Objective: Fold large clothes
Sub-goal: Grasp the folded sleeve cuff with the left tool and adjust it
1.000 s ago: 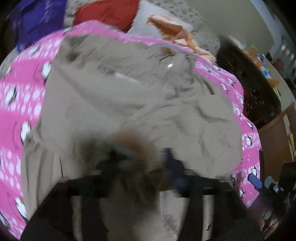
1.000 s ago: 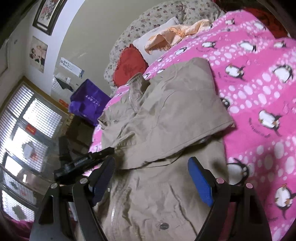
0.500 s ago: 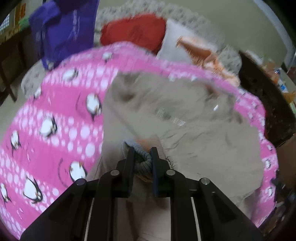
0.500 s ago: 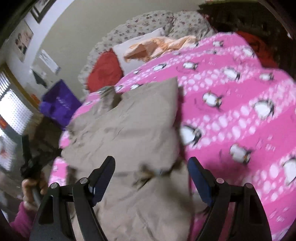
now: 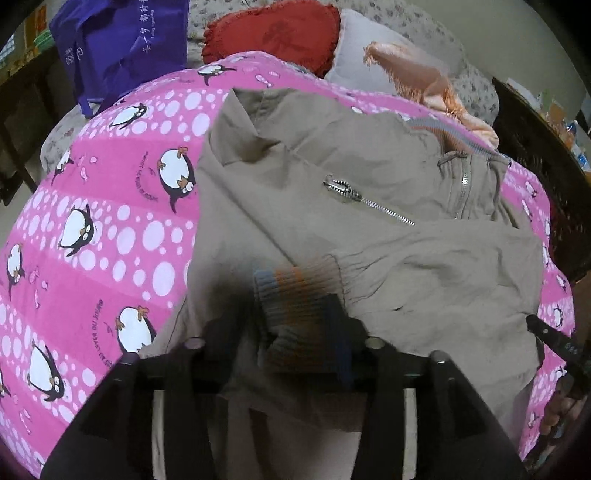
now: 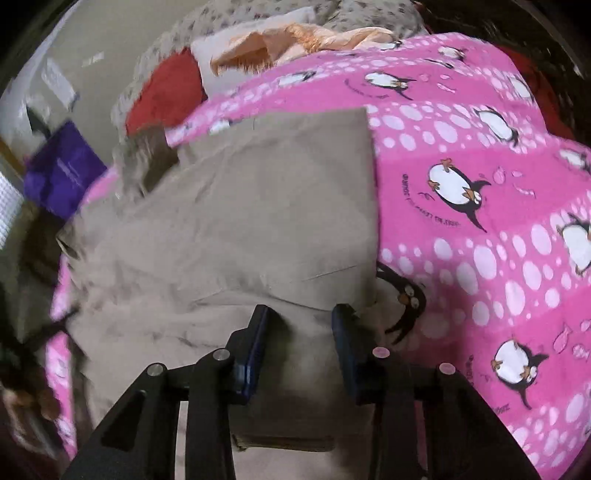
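Jacket (image 5: 369, 206), a large beige one, lies spread across the pink penguin blanket (image 5: 110, 229) on the bed, and both grippers are on it at its near edge. In the left wrist view the left gripper (image 5: 295, 325) has the ribbed cuff (image 5: 295, 291), striped grey and orange, lying between its jaws; the picture is blurred there, so I cannot tell whether the jaws are clamped on it or apart. The sleeve runs from the cuff to the right, folded over the jacket's front. Farther off a metal zipper pull (image 5: 341, 188) rests on the chest, with the collar beyond it. In the right wrist view the right gripper (image 6: 297, 350) stands with its blue-padded jaws apart, a fold of beige cloth between them but not pinched. To its right the blanket is bare. At the far end of the bed lie a red cushion (image 5: 273, 33), a pale pillow (image 5: 354, 62) and a peach fringed cloth (image 5: 417, 77); a purple bag (image 5: 118, 44) sits far left.
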### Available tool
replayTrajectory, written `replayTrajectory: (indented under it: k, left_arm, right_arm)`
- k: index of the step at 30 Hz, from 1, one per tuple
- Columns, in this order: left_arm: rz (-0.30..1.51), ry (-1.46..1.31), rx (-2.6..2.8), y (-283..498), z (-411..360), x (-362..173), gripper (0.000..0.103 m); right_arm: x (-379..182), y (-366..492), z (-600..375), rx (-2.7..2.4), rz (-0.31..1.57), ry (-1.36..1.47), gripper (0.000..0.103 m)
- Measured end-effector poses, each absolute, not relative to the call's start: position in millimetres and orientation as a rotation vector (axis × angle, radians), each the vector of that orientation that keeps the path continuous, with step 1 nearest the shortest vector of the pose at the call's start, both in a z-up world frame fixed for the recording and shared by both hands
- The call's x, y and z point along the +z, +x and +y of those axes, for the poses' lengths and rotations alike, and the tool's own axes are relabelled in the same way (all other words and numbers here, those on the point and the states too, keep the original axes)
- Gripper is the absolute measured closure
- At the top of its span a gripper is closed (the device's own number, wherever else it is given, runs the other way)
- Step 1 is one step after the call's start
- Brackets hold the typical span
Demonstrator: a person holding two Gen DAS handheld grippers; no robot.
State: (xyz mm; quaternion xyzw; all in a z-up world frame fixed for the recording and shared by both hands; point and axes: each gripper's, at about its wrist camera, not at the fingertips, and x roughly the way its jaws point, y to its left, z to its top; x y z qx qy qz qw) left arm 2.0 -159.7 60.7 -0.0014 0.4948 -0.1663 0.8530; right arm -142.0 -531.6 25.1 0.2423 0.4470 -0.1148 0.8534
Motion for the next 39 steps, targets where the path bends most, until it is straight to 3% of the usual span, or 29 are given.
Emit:
replayTrajectory:
  k: [3, 6, 9, 12, 16, 18, 19, 23, 28, 33, 39]
  left_arm:
    - [1.009, -0.051, -0.353, 0, -152, 69, 0.046]
    - [1.008, -0.068, -0.347, 3, -152, 68, 0.042]
    - [1.035, -0.026, -0.327, 8, -161, 57, 0.04]
    - [1.076, 0.011, -0.316, 15, -169, 42, 0.032]
    - [1.091, -0.008, -0.309, 17, -164, 48, 0.031]
    - [1.092, -0.034, -0.312, 12, -155, 56, 0.031]
    - [1.089, -0.039, -0.314, 9, -152, 60, 0.031]
    - [1.047, -0.03, -0.313, -12, -133, 70, 0.028]
    - [1.072, -0.053, -0.302, -36, -112, 69, 0.028]
    - [1.054, -0.011, -0.294, -61, -97, 77, 0.028]
    - [1.059, 0.009, -0.33, -85, -83, 82, 0.028]
  right_arm:
    - [57, -149, -529, -0.209, 0.849, 0.499, 0.059]
    - [75, -135, -523, -0.156, 0.791, 0.461, 0.056]
    - [65, -101, -520, -0.172, 0.815, 0.421, 0.057]
    - [32, -71, -535, -0.232, 0.896, 0.445, 0.058]
    - [44, -74, -525, -0.227, 0.928, 0.366, 0.057]
    - [63, -97, -516, -0.19, 0.924, 0.345, 0.04]
    - [69, -113, -514, -0.17, 0.92, 0.352, 0.037]
    - [71, -164, -505, -0.156, 0.938, 0.335, 0.037]
    - [16, -174, -518, -0.262, 1.073, 0.394, 0.041]
    - [57, -202, -513, -0.241, 0.993, 0.404, 0.038]
    - [80, -246, -499, -0.151, 1.045, 0.354, 0.033]
